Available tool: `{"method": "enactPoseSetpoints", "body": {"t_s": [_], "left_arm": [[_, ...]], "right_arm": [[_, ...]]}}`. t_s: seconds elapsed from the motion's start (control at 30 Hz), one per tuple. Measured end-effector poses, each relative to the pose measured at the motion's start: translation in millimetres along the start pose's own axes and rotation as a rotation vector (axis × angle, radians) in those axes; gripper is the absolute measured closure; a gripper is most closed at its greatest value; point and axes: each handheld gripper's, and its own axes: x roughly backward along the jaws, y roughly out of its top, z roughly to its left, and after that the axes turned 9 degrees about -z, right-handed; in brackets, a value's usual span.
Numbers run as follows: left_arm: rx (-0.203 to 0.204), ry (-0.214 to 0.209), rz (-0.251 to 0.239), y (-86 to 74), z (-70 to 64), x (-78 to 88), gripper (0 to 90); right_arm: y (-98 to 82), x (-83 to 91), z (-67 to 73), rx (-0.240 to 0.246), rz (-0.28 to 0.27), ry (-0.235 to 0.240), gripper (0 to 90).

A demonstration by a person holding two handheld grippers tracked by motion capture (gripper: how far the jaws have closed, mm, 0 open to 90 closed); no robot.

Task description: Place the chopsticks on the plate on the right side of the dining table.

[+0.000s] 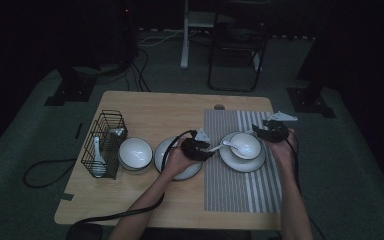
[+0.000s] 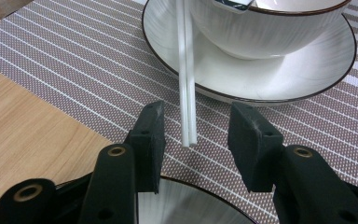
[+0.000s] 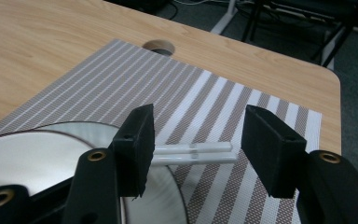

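So the white chopsticks [image 2: 187, 88] lie across the bowl [image 1: 245, 145] that sits on a plate [image 1: 241, 161] on the striped placemat [image 1: 240, 185], right half of the table [image 1: 145, 107]. The left tongs [image 1: 211, 151] sit at their near-left end, jaws apart with the tips between them, pads not touching. The right tongs [image 1: 256, 128] are at the far-right end, jaws wide, the ends between them, also no contact. A 2nd bowl [image 1: 135, 152] and a wire caddy [image 1: 104, 145] stand on the left.
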Motion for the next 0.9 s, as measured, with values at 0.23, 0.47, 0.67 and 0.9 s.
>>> {"method": "enactPoseSetpoints", "body": {"t_s": [0.23,0.47,0.67,0.9], "left_arm": [[0.004,-0.002,0.004,0.9,-1.5,-5.0,58.8],[-0.002,0.007,0.021,2.9,-3.7,-11.2,61.9],[-0.018,0.019,0.035,4.7,-3.7,-13.7,66.9],[-0.034,0.030,0.043,6.2,-4.0,-15.6,76.6]], "right_arm": [[-1.5,-15.3,-3.3,-0.028,0.023,-0.023,42.2],[-9.7,-31.3,-9.2,-0.082,0.072,-0.057,41.3],[-10.9,-39.1,-9.4,-0.099,0.093,-0.073,41.5],[-5.5,-45.2,-5.2,-0.075,0.110,-0.072,41.3]]}}
